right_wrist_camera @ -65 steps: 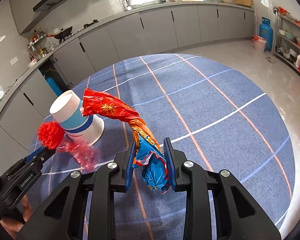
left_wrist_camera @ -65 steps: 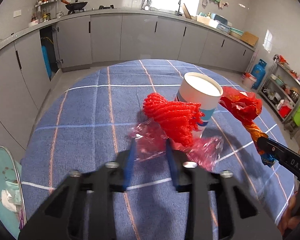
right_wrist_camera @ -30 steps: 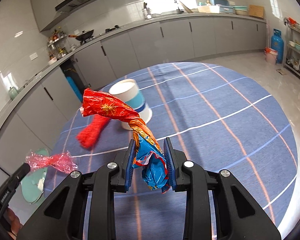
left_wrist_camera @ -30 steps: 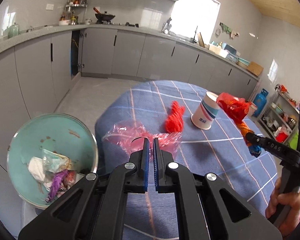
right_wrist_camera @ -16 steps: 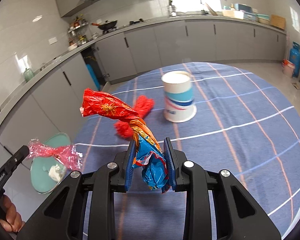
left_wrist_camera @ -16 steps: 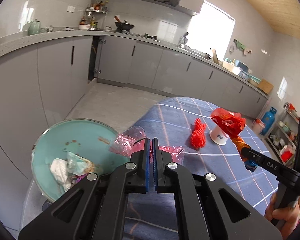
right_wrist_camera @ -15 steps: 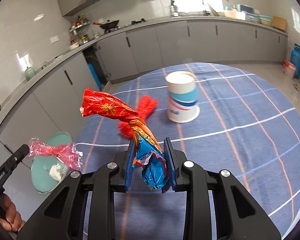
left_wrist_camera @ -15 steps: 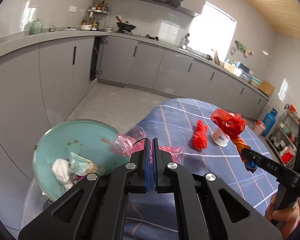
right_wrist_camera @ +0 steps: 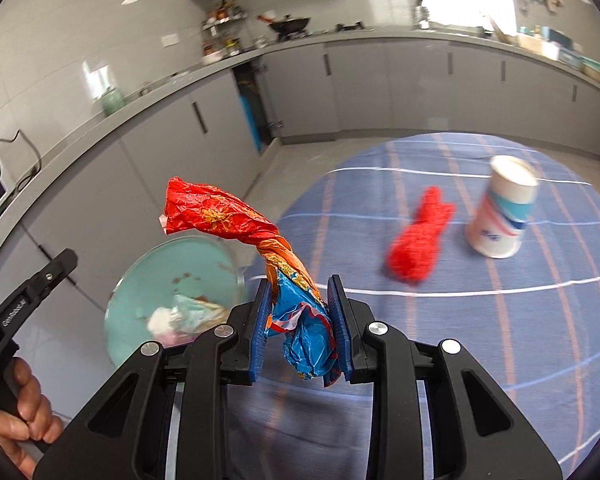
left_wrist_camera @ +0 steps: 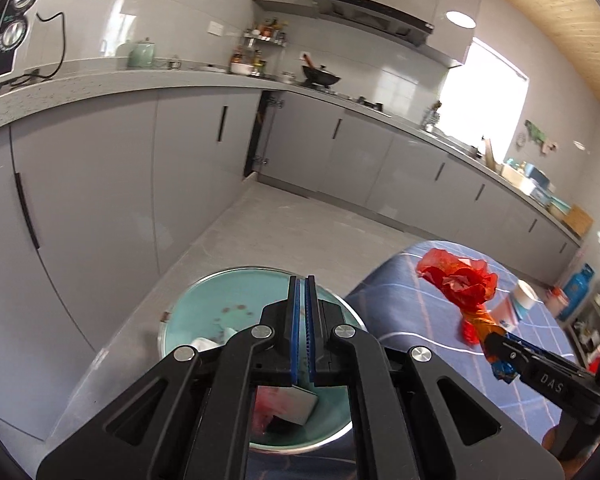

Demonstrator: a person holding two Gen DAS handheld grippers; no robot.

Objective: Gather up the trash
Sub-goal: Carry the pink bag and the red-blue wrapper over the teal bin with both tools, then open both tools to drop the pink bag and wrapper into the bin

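Snack wrapper [right_wrist_camera: 236,220]: crinkly foil, v. light, limp, slippery; right gripper [right_wrist_camera: 302,330] fingers clamped on its twisted blue end. Left gripper [left_wrist_camera: 303,334] fingers together, pink film not visibly held; bin [left_wrist_camera: 204,300] below.

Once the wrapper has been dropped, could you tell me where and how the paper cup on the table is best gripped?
Grip the paper cup across its side wall, coming level from the near side. It stands upside down, wide rim on the cloth, with the red mesh lying clear to its left.

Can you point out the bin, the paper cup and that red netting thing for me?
bin [right_wrist_camera: 172,264]: right wrist view, bare teal inner wall.
paper cup [right_wrist_camera: 500,216]: right wrist view, its side.
red netting [right_wrist_camera: 418,246]: right wrist view, its middle.
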